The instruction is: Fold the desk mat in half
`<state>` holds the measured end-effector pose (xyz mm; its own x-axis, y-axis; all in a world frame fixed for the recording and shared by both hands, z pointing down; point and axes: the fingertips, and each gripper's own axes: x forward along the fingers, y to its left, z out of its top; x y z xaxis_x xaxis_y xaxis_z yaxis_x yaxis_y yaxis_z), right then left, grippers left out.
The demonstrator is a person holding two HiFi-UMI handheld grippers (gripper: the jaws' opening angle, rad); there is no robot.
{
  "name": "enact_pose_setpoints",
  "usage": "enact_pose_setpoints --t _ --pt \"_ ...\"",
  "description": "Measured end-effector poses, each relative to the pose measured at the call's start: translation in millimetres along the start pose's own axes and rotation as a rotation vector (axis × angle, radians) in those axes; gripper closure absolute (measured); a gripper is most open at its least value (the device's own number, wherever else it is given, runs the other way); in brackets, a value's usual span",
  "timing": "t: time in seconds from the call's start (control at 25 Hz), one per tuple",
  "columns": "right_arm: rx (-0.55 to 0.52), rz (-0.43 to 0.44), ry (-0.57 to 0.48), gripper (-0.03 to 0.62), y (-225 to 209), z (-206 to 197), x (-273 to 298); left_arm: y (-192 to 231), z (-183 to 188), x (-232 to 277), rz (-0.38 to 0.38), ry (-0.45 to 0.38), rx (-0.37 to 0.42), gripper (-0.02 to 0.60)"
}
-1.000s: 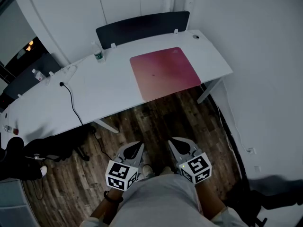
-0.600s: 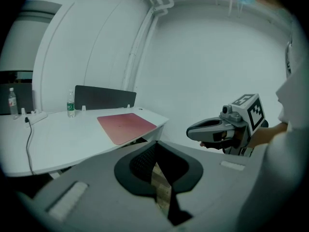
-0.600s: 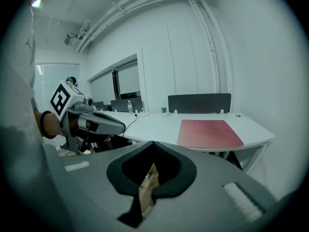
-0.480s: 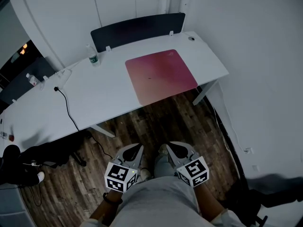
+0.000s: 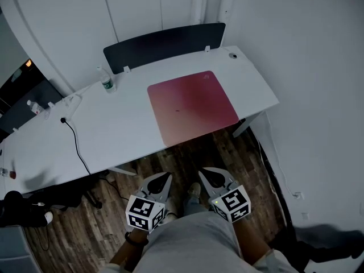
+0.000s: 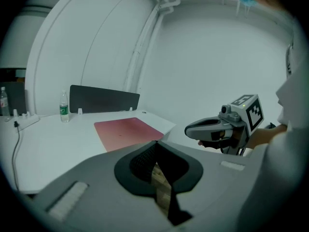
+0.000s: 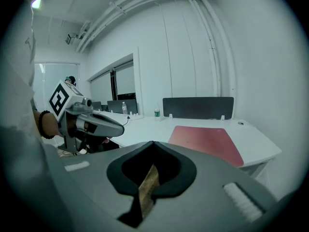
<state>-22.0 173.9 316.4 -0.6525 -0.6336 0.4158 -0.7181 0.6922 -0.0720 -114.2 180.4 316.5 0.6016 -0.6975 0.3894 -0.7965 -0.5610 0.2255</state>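
Note:
A dark red desk mat [image 5: 191, 106] lies flat and unfolded on the right part of the white desk [image 5: 114, 124]; it also shows as the red mat [image 6: 126, 132] in the left gripper view and the mat [image 7: 207, 143] in the right gripper view. Both grippers hang low over the wooden floor, well short of the desk. My left gripper [image 5: 164, 178] is shut and empty. My right gripper [image 5: 203, 172] is shut with nothing between its jaws. Each gripper sees the other: the right gripper [image 6: 193, 129], the left gripper [image 7: 113, 125].
A dark divider panel [image 5: 165, 44] runs along the desk's back edge. A water bottle [image 5: 104, 78] stands left of the mat, and a black cable [image 5: 77, 147] trails over the front edge. White walls close in at the right. A dark chair base [image 5: 68, 189] sits under the desk's left.
The view has shifted closer to the desk, so the mat appears larger and lower in frame. Both grippers keep their low place, shut.

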Motion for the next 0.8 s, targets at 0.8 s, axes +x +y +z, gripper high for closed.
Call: enact_pose_setpoints --t 0.8 --pt "-0.094 0.191 0.055 0.586 -107 27 84 68 43 92 0.207 0.002 -0.085 0.562"
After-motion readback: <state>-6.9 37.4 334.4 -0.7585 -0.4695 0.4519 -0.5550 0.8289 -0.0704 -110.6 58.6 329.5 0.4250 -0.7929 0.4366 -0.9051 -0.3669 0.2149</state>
